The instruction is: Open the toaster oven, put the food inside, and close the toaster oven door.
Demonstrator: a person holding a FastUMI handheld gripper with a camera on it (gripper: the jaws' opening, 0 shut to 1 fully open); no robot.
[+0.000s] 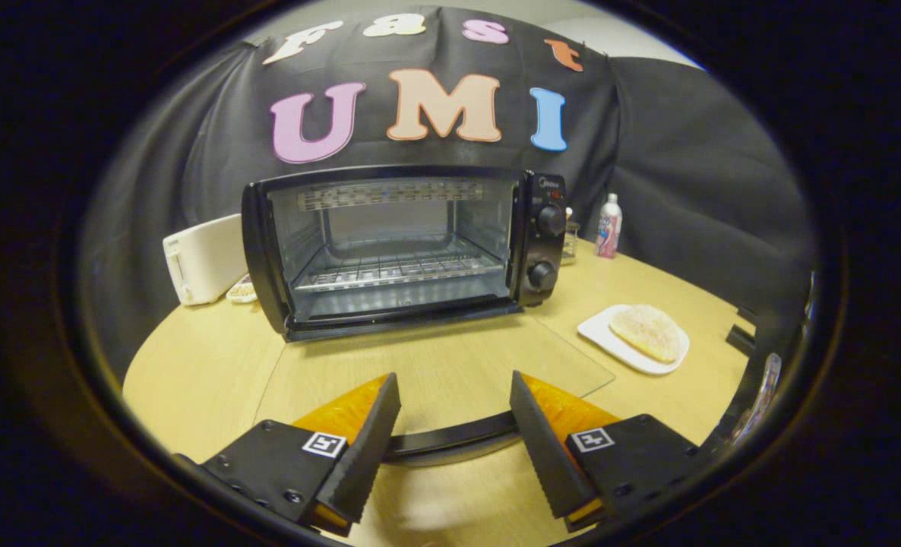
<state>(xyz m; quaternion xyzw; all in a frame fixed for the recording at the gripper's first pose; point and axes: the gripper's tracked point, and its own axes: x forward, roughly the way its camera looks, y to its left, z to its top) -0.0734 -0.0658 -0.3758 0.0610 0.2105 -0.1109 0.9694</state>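
Between the fingers: nothing held. Gripper (454,414) spread wide, fingers apart, hovering low over the table (192,365).

Just ahead of and passing between the fingertips: dark handle bar (450,441) of the oven door. Glass door (450,357) lies dropped flat, wood showing through the pane, hinged at the oven's front sill.

Beyond the door: toaster oven (401,247), cavity open, wire rack (397,270) sitting level inside, no food on it. Two knobs down the oven's right panel.

Right of the door, off to the side of the right finger: white plate (599,334) with the food (648,332), a flat round sugared bread. Well apart from the fingers.

Further out: white appliance (203,258) left of the oven, bottle (608,226) behind and to the right.

Step, as I judge it: opening looks done, loading not yet begun. Next move calls for swinging right to the plate, closing on the bread by its edge without crushing it, then carrying it over the flat door onto the rack. Door closing comes last.
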